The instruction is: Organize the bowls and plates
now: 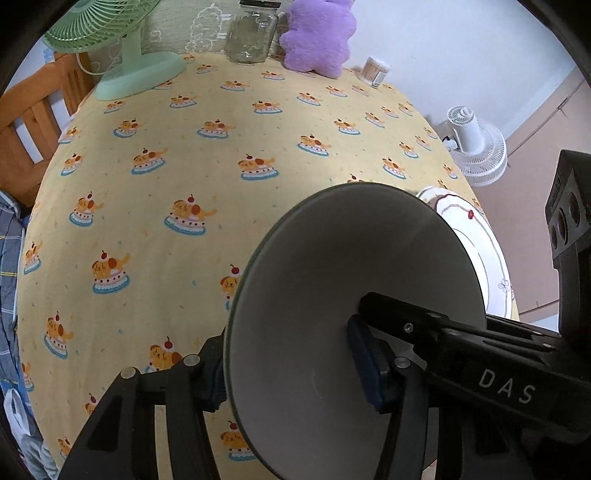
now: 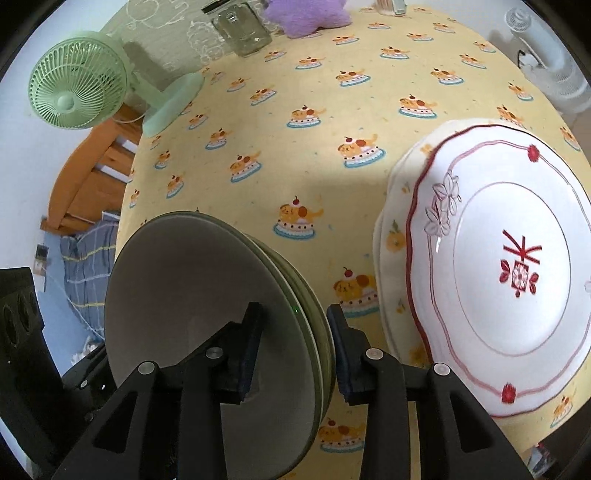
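Both grippers hold the same stack of grey-green bowls point(image 2: 207, 295) on edge above the table. My right gripper point(image 2: 295, 354) is shut on its rim, one finger inside, one outside. My left gripper point(image 1: 291, 369) is shut on the bowl stack point(image 1: 332, 277) from the other side. The right gripper's black finger marked DAS point(image 1: 461, 354) reaches into the bowl in the left wrist view. To the right, a white plate with red trim point(image 2: 509, 273) lies on a cream plate with orange prints point(image 2: 391, 240). These plates also show in the left wrist view point(image 1: 476, 236).
The table has a yellow cloth with a cake-dog print point(image 1: 184, 166). At its far side stand a green desk fan point(image 1: 122, 48), a glass jar point(image 1: 251, 33), a purple plush toy point(image 1: 317, 37) and a cotton swab box point(image 1: 376, 70). A wooden chair point(image 1: 33, 122) stands left; a white floor fan point(image 1: 476, 147) stands right.
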